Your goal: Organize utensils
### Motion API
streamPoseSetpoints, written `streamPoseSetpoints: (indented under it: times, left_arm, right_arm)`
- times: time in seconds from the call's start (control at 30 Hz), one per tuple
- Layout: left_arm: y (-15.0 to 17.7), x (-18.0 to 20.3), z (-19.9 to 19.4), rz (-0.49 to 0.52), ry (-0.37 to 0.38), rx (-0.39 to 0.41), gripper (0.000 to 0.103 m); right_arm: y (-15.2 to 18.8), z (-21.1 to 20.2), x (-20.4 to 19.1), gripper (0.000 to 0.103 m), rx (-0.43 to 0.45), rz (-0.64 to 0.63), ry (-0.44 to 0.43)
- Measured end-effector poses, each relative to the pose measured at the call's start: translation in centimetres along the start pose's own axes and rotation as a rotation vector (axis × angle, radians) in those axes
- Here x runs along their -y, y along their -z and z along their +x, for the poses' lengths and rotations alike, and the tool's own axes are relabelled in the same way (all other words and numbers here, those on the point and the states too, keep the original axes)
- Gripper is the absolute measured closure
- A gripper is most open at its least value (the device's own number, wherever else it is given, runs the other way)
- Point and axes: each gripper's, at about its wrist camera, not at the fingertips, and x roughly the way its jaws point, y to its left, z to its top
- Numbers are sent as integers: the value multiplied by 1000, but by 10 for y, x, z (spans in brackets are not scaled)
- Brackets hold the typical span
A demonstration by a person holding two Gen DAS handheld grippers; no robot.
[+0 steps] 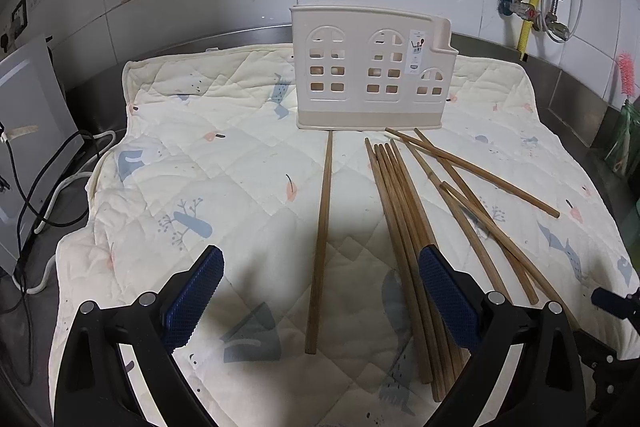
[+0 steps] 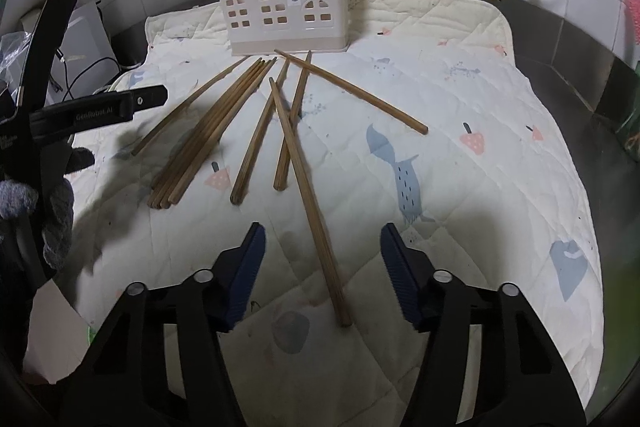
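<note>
Both claws hang wide apart, holding nothing: the left claw [image 1: 320, 291] straddles a lone brown wooden chopstick [image 1: 322, 239], the right claw [image 2: 323, 267] straddles another [image 2: 308, 195]. A bundle of chopsticks [image 1: 404, 239] lies between them. All rest on a cream quilted mat [image 2: 480, 147] whose right half lies bare. A beige house-shaped plastic utensil holder [image 1: 370, 69] stands upright at the mat's far edge

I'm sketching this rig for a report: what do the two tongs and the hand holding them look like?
Both the left tongs and right tongs have black angular arms with silver pivot bolts and dark blue ribbed pads. The left one carries white "GenRobot.AI" lettering and is held in a grey knit glove.
</note>
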Motion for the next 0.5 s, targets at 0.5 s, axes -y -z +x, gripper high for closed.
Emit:
streamPoseSetpoints:
  times: [0.5]
  left_arm:
    - [-1, -6, -3, -11, 4, -12, 8]
  right_arm:
    - [0, 6, 5, 60, -17, -15, -1]
